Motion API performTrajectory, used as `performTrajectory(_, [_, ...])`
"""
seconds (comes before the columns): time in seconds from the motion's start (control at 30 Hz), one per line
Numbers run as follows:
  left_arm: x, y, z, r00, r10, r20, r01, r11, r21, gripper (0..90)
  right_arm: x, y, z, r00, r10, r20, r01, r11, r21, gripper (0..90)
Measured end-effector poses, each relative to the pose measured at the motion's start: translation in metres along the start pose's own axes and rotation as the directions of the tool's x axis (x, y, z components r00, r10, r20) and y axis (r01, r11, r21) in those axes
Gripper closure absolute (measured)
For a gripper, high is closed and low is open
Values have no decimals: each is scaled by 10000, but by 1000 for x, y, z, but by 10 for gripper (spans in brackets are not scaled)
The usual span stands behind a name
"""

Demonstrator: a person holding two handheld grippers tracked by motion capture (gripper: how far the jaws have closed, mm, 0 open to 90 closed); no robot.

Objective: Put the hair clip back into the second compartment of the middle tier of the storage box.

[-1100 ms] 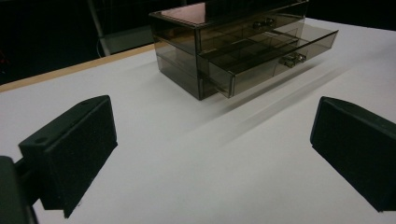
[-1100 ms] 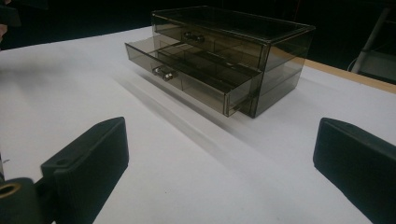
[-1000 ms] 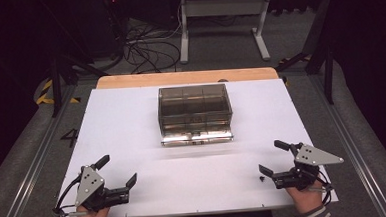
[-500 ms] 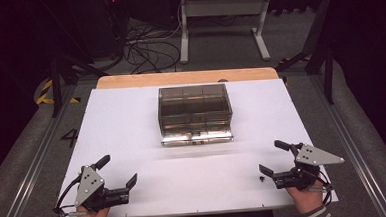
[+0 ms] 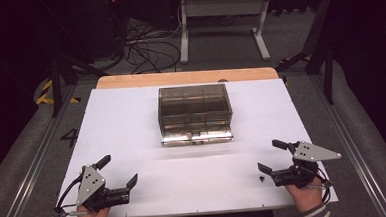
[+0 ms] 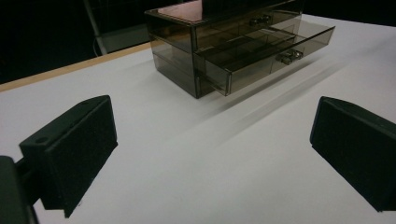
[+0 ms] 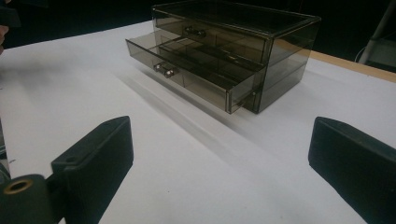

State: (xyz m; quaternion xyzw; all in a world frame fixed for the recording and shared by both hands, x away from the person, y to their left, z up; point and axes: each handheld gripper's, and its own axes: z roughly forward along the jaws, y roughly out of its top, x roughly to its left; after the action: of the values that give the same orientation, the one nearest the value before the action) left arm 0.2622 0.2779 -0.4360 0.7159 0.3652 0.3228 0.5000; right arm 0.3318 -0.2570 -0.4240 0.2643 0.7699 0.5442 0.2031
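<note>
A smoky clear plastic drawer box (image 5: 194, 111) stands at the middle of the white table (image 5: 132, 126). Its lower drawer (image 6: 271, 53) is pulled out toward me, and small metal knobs (image 7: 164, 70) show on the drawer fronts. My left gripper (image 5: 118, 171) rests open near the table's front left corner, far from the box. Near the front right edge my right gripper (image 5: 272, 157) is open too. Nothing lies between either pair of jaws. A tiny dark speck (image 5: 260, 177) sits on the table just beside the right gripper.
A wooden strip (image 5: 187, 78) borders the table's far edge. Beyond it are cables (image 5: 142, 38) on the floor and a metal frame stand (image 5: 221, 17). Metal rails (image 5: 31, 167) run along both sides of the table.
</note>
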Motion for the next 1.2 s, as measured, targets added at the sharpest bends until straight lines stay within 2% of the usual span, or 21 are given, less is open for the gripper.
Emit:
performTrajectory(0.2, [0,0,0,10000,10,-12,-10,10000,-6,15,0,4,2,10000,-2,-9,2,9994,346,101])
performTrajectory(0.47, [0,0,0,10000,35,1,-35,10000,2,16,2,6,3,10000,-36,-68,39,9992,400,119])
performTrajectory(0.67, [-1,0,0,10000,6,29,-6,10000,-2,17,3,7,4,9994,9,-352,26,9949,1007,218])
performTrajectory(1.07, [-1,1,0,10000,-18,95,18,10000,22,18,8,9,7,9991,-418,-119,434,9786,2011,270])
performTrajectory(1.2, [-1,1,0,10000,10,91,-10,10000,9,18,9,7,10,9990,-419,-176,450,9655,2566,287])
